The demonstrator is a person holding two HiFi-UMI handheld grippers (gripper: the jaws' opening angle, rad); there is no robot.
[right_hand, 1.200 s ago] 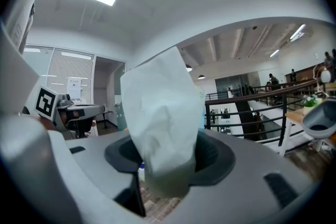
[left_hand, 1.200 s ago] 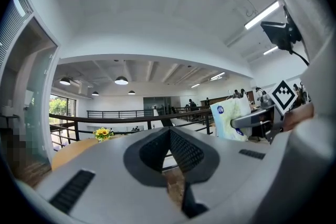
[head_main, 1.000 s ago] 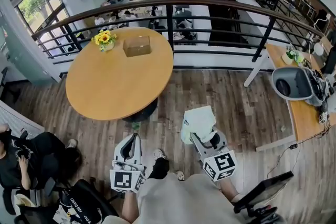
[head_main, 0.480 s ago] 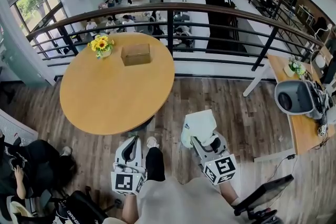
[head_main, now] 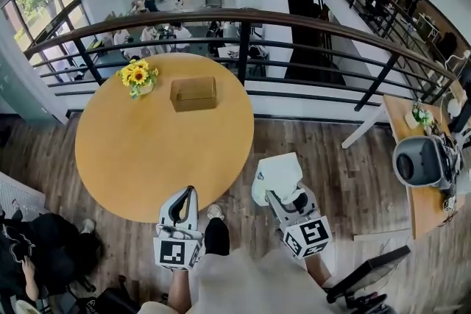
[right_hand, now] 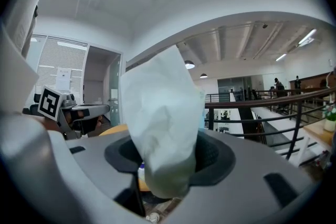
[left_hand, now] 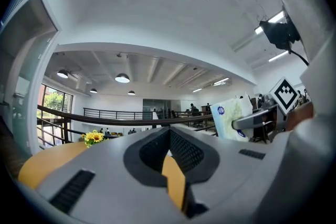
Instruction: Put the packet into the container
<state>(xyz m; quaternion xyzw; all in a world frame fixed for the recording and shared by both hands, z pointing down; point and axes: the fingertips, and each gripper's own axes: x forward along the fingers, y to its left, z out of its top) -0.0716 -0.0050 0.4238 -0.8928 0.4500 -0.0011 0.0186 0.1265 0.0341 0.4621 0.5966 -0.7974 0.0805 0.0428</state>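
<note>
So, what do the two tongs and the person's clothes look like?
Both the left tongs and the right tongs have light grey shells, with a black ribbed hollow round the jaws. Each carries at its rear a white cube with black square markers. The person wears a pale beige top.

Packet: lower end hidden inside right gripper | packet print: too small to read in left gripper view | box: open or closed, cannot tell | seated person: cut off by left edge | lower-floor people: too small to describe
</note>
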